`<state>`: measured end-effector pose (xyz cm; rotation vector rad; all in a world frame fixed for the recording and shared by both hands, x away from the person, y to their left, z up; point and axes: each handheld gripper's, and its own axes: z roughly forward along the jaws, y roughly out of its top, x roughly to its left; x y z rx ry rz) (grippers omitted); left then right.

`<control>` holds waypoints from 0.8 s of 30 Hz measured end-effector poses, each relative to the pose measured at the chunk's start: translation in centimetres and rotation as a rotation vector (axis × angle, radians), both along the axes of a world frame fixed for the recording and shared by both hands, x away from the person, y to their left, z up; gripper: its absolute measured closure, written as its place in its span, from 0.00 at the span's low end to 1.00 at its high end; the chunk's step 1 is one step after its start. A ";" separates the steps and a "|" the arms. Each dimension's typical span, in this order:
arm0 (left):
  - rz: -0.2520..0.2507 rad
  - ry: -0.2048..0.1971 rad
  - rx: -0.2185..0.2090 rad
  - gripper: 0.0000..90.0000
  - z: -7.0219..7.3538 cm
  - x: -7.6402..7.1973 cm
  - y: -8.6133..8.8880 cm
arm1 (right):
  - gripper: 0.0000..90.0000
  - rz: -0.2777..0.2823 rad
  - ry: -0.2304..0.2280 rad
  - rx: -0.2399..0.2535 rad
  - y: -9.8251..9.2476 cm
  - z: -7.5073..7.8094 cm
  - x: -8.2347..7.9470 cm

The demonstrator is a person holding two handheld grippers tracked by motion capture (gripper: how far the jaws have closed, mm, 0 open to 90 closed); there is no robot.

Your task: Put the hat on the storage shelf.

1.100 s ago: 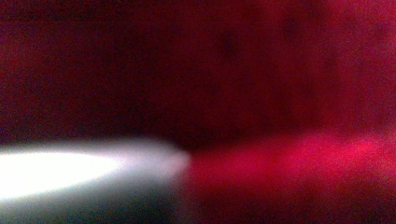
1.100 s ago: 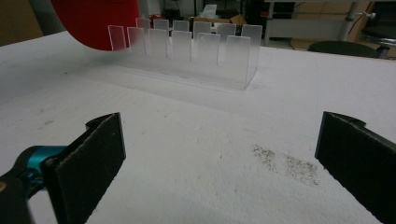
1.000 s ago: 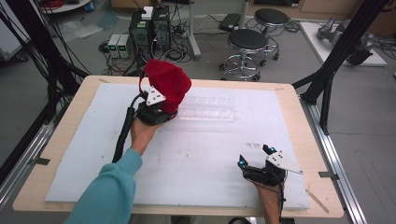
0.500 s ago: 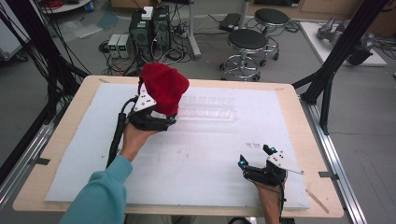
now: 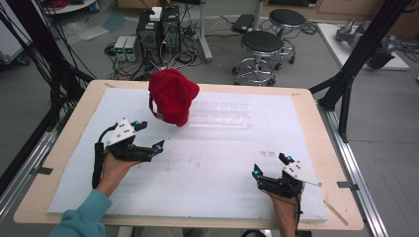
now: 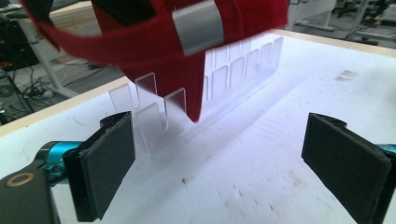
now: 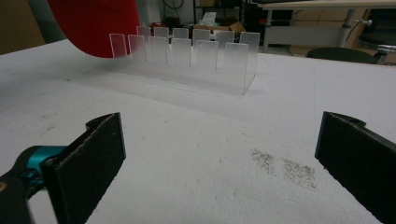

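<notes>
A: Where's the red cap from your left gripper?

B: Beyond your fingertips, well apart, resting on the clear rack's end. Your jaws have just been opening and stand wide, nothing between.

A: And your right gripper?

B: Jaws spread, empty, far from the cap.

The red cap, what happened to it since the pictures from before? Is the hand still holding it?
No. The left gripper was at the red cap; its jaws have just been opening and now stand wide with nothing between them. It moved back toward the person, away from the cap. The cap hangs on the end of the clear rack. The right gripper, open, kept its place, as did the rack.
</notes>
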<state>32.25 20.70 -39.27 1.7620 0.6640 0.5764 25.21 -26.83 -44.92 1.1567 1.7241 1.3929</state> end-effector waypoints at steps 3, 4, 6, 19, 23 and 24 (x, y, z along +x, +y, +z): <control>-0.028 -0.010 -0.012 0.11 -0.7 -0.9 1.5 | 0.01 -0.002 -0.012 0.003 -0.1 0.0 0.0; -0.028 -0.013 -0.014 0.11 -0.8 -1.1 1.8 | 0.01 0.000 -0.016 0.005 -0.1 0.0 -0.1; -0.042 -0.027 -0.035 0.11 -1.2 -1.8 2.8 | 0.01 0.001 -0.024 0.006 -0.1 0.0 -0.2; -0.054 -0.062 -0.108 0.11 -3.9 -5.1 8.1 | 0.01 -0.011 -0.053 0.000 0.0 -0.1 -0.5; -0.014 -0.074 -0.108 0.11 -4.9 -5.7 8.9 | 0.01 -0.015 -0.068 -0.004 0.0 -0.1 -0.6; -0.007 -0.075 -0.109 0.11 -5.1 -5.8 9.1 | 0.01 -0.014 -0.071 -0.007 0.0 -0.1 -0.7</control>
